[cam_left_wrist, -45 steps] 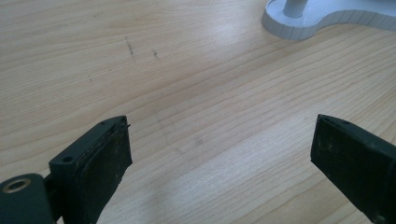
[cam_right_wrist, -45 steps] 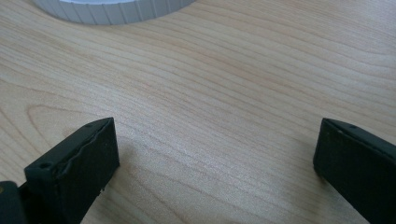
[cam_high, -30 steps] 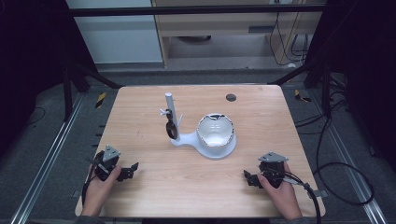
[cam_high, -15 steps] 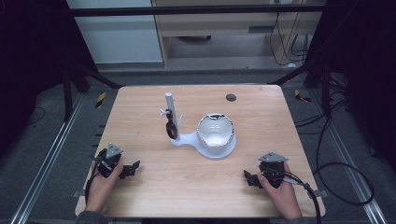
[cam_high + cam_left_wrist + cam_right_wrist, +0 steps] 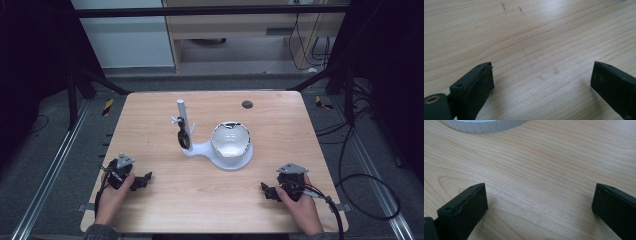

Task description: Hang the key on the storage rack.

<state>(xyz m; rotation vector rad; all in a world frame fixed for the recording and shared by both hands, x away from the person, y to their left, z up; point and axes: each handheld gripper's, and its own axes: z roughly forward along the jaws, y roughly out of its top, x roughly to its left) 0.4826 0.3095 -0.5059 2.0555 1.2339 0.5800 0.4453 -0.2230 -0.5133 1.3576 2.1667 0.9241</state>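
Wooden table [image 5: 165,210], both of your grippers resting at its near edge.

Your left gripper [image 5: 142,181] sits at the near left, jaws spread wide over bare wood, holding nothing; your right gripper [image 5: 266,190] at the near right is equally wide and empty. Mid-table stands a white stand [image 5: 196,149] with an upright post [image 5: 182,116], a dark object hanging on it, and a white bowl [image 5: 230,140] on its round base.

White stand [image 5: 220,150] mid-table, upright
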